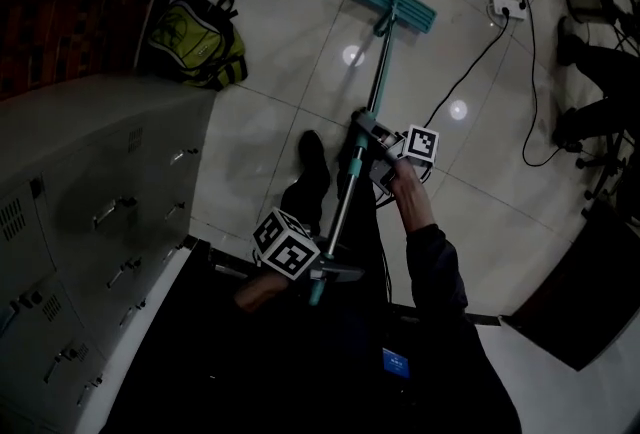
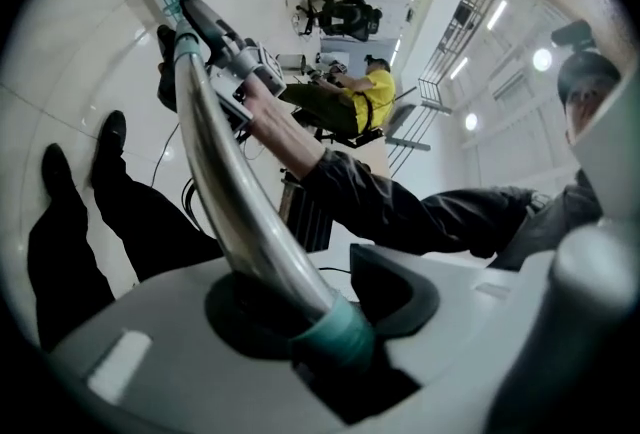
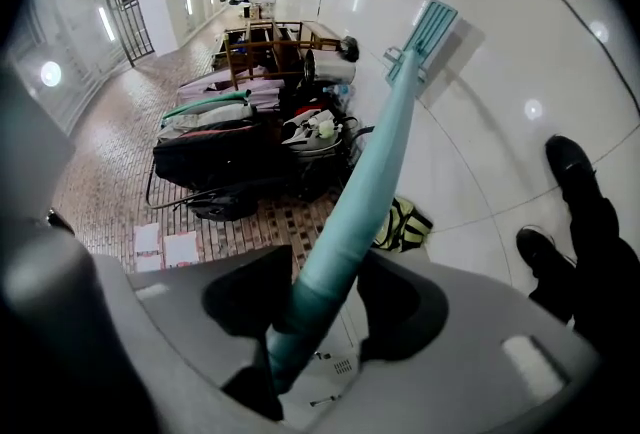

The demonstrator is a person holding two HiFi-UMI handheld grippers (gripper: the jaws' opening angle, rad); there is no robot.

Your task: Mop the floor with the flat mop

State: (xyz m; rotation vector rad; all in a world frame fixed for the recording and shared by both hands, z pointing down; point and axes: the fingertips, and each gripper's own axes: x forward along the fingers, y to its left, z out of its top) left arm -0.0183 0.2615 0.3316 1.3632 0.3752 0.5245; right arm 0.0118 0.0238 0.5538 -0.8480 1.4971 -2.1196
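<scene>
**Both grippers on the pole, mop head flat on the tiles**

Nearest the person, the left gripper is clamped on the top end of the flat mop's handle. Its jaws are closed round the bare metal tube just beside the teal end cap. A hold this high probably serves as the pivot. Farther down the same handle, the right gripper is closed on a matte teal sleeve, and this lower hold likely does the pushing and steering.

The handle is a slim round tube, shiny where it is bare. It slants away past the person's shoe to the mop head, a flat teal rectangle lying flush on the floor. The floor is pale glossy tile that mirrors the ceiling lights, so the pad should glide easily.

A grey metal cabinet with drawer pulls stands at the left. Beyond it a yellow-green fabric backpack sits well left of the mop head. To the right, a white power strip trails a black cable that the mop should steer round.
</scene>
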